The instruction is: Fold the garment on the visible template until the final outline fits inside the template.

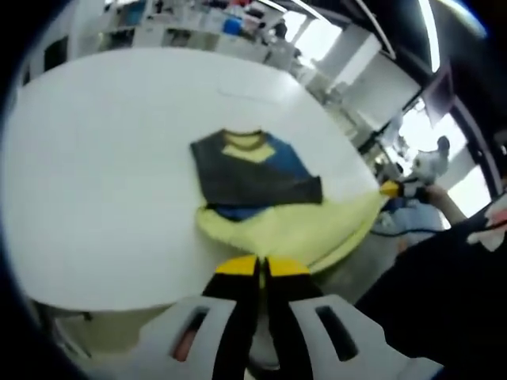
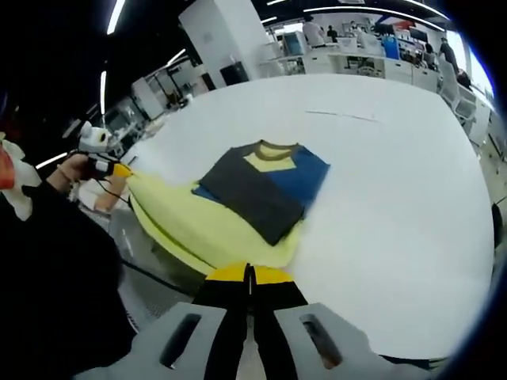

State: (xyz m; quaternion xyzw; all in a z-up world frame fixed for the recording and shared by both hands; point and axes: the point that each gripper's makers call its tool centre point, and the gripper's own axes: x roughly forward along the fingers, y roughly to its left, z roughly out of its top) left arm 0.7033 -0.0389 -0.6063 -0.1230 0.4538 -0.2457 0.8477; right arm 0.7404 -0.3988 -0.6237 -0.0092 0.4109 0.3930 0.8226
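While the white table (image 1: 95, 158) spreads wide across both views, the garment (image 1: 253, 170) lies on it, grey and blue top half folded over its yellow lower half, whose hem sits at the table's near edge. At six o'clock in each view, the left gripper (image 1: 261, 265) and right gripper (image 2: 249, 273) each pinch that yellow hem, jaws pressed together.

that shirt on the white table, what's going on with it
A person is folding a shirt on a white table with a pair of hand-held tongs. The grey, blue and yellow shirt lies partly folded, and its yellow lower part reaches the table's near edge. The left tongs and the right tongs both look shut at that yellow hem, each apparently pinching the cloth there. No template outline can be made out.
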